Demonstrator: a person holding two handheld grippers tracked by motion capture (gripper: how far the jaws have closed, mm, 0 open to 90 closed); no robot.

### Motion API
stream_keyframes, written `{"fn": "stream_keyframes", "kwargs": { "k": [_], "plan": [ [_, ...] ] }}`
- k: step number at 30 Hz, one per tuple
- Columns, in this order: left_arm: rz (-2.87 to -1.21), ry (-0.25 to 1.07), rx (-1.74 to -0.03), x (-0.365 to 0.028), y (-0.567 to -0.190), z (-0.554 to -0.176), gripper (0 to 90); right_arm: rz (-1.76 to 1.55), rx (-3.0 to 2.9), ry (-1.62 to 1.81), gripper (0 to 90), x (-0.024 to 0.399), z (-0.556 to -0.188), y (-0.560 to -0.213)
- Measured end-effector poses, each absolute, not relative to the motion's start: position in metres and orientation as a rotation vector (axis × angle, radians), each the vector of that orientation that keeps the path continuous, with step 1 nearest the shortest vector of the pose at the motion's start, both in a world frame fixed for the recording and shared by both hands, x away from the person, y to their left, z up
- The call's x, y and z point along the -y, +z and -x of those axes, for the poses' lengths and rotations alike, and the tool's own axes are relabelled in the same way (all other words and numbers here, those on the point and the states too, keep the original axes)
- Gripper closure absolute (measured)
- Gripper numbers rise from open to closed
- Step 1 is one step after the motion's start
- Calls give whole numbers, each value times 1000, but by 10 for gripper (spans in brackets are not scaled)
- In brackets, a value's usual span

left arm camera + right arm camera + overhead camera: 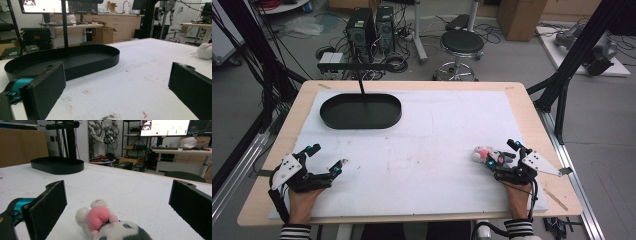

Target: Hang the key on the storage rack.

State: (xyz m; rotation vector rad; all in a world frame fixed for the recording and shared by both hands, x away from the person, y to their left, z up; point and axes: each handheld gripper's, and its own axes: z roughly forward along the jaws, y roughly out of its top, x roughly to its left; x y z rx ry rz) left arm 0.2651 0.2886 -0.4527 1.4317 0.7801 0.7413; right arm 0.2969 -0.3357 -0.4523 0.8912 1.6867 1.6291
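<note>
Lying between the right gripper's (117, 202) wide jaws, plush toy (105, 225); left gripper (112, 85) wide too (black tray (361, 111) bare).

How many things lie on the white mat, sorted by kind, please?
Black oval tray: 1
Plush toy, white, pink and grey: 1
Hand-held grippers, left and right: 2
Total: 4

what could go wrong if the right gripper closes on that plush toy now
The right gripper is open, with the plush toy lying low between the jaws, near the camera; closing may pinch only loose fluff, so it could slip. The black tray sits far across the table, so a weak grip may drop it on the way.
</note>
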Motion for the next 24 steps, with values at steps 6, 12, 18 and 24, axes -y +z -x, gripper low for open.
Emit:
{"fn": "stream_keyframes", "kwargs": {
  "k": [6, 12, 18, 24],
  "plan": [
    [-1435, 754, -783, -288, -453, -265, 17, -897, -1683, 1628, 5, 336, -297, -452],
    [-1428, 763, -791, -288, -453, -264, 17, -890, -1676, 1625, 5, 336, -298, -452],
    [-1426, 764, -790, -288, -453, -264, 17, -891, -1678, 1629, 5, 336, -298, -452],
    [-1418, 765, -795, -288, -453, -264, 17, -922, -1673, 1658, 5, 339, -298, -451]
  ]
}}
